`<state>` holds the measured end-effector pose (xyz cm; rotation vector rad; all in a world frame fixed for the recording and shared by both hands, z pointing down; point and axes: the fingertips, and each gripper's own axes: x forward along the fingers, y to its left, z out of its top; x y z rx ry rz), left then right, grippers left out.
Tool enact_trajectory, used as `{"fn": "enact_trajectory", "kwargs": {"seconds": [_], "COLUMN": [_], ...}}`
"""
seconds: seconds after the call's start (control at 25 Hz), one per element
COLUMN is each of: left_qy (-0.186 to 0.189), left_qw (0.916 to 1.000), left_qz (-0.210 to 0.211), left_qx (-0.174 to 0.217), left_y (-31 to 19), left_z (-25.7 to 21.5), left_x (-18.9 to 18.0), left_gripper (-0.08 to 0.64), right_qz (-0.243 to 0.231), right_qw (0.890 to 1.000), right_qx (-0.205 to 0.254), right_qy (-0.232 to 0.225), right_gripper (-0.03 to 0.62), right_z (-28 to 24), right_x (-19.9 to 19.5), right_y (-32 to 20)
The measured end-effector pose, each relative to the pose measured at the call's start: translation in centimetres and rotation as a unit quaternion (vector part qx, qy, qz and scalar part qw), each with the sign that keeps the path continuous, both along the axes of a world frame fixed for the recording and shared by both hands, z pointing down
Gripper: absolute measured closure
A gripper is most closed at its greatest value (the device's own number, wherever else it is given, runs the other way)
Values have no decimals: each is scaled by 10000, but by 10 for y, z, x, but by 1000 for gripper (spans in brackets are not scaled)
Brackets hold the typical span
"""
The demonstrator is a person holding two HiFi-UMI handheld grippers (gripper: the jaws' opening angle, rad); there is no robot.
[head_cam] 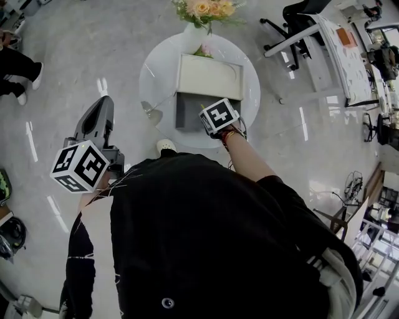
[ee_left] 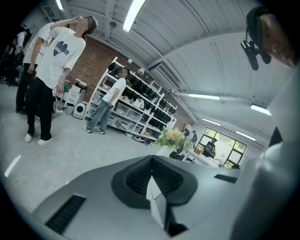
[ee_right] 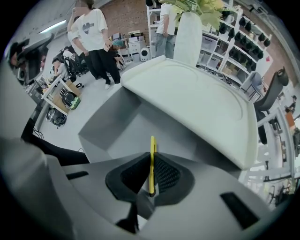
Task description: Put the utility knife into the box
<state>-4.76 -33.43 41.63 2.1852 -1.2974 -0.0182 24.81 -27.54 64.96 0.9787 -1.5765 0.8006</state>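
Currently, the right gripper (ee_right: 151, 161) has its jaws pressed onto the utility knife (ee_right: 152, 149), which shows as a thin yellow strip seen edge-on between the ribbed pads. The strip's far end reaches past the jaw tips. The knife is over the open grey box (ee_right: 101, 126), on the near side of the cavity. The right gripper view does not settle whether the knife's tip touches the box floor; it appears to be just above it. The white lid (ee_right: 197, 98) is hinged back at the far side of the box and lies open, tilted away from the gripper. The box sits on a round white table (head_cam: 156, 68), with a white vase (ee_right: 187, 33) of flowers (head_cam: 202, 7) directly behind the lid. In the head view, the right gripper's marker cube (head_cam: 219, 116) sits over the near edge of the box and covers the jaws. The left gripper (ee_left: 151, 161) is well apart from the table, at the person's left side, above the polished floor (head_cam: 56, 93). Its jaws are pressed together with nothing between the pads. They point out across the room towards storage shelves (ee_left: 136, 108) and standing people (ee_left: 51, 70).
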Motion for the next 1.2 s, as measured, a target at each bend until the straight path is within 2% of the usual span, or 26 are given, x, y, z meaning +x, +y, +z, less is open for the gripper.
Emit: {"fn": "enact_trajectory", "kwargs": {"seconds": [1.2], "left_qy": [-43], "left_qw": [9998], "left_qz": [-183], "left_qx": [-41], "left_y": [17], "left_z": [4], "left_x": [-12], "left_gripper": [549], "right_qz": [144], "right_qw": [9995], "right_qx": [-157], "right_qy": [-245], "right_gripper": [558], "right_z": [9], "right_x": [-2], "right_y": [3]}}
